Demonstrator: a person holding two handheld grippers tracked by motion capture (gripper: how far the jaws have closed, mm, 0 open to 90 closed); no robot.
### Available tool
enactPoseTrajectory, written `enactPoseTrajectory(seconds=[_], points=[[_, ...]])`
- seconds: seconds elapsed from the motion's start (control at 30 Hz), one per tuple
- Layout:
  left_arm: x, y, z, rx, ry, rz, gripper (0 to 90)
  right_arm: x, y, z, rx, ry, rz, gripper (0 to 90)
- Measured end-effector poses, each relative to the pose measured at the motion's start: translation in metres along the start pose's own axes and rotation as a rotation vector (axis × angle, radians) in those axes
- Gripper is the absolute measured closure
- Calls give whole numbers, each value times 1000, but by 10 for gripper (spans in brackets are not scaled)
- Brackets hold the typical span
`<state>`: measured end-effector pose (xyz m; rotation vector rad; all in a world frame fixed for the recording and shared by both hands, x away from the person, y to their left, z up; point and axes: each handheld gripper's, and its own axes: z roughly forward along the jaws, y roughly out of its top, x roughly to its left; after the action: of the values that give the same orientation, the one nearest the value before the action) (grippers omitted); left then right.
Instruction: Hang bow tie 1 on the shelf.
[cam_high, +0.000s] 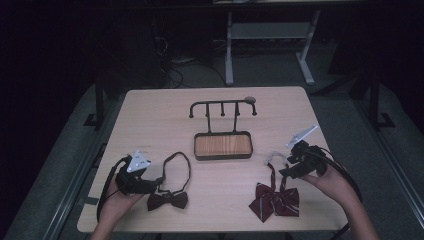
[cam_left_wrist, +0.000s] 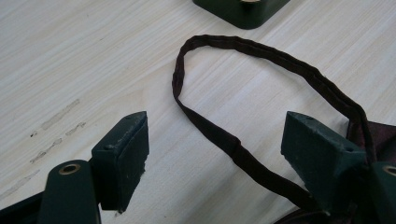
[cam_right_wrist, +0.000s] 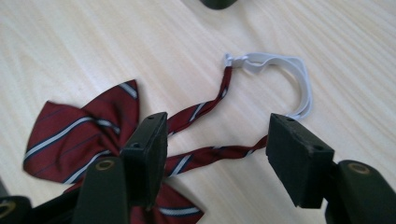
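Striped maroon bow tie (cam_right_wrist: 84, 133) lies flat near the table's (cam_high: 150, 115) front-right edge; we lower the right gripper (cam_right_wrist: 217, 149), jaws wide and empty, squarely over its strap (cam_right_wrist: 212, 151) before closing.

A pale wooden table (cam_high: 150, 125) with a fine straight grain, smooth and matt, marked by a few faint scuffs. On it lies a dark brown bow tie (cam_high: 167, 200) of matt cloth, its neck strap (cam_left_wrist: 261, 51) finely ribbed and stitched. Beside it is a striped bow tie (cam_high: 275, 201) of dark red woven cloth with a slight sheen, ending in a smooth white elastic band (cam_right_wrist: 285, 63). A rack (cam_high: 222, 107) of dark matt metal stands on a tray (cam_high: 222, 146) lined with glossy, warm-toned wood. The gripper pads (cam_right_wrist: 299, 156) look like matt black rubber.
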<state>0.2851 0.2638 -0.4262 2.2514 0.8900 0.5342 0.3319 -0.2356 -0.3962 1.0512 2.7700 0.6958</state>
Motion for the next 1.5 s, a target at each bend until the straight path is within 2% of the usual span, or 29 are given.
enactPoseTrajectory(seconds=[0.23, 0.5, 0.63, 0.67, 0.73, 0.8, 1.07, 1.5], points=[[-1, 0, 1, -3, -2, -10, 238, -15, 8, 8, 19, -7, 30, 415], [-1, 1, 1, 2, 6, 10, 232, -31, 18, 23, 79, -33, 77, 436], [-1, 1, 1, -1, 3, 3, 232, -36, 20, 29, 94, -48, 89, 436], [-1, 1, 1, -3, 2, 2, 232, -39, 21, 34, 115, -63, 103, 437], [-1, 1, 0, -2, 3, 6, 232, -42, 21, 38, 127, -65, 114, 446], [-2, 1, 0, -4, 2, 4, 232, -44, 21, 40, 138, -79, 131, 454], [-2, 1, 1, -6, 1, 5, 232, -50, 18, 49, 167, -67, 160, 532], [-2, 2, 0, -8, 0, 6, 231, -46, 21, 55, 207, -102, 135, 647]])
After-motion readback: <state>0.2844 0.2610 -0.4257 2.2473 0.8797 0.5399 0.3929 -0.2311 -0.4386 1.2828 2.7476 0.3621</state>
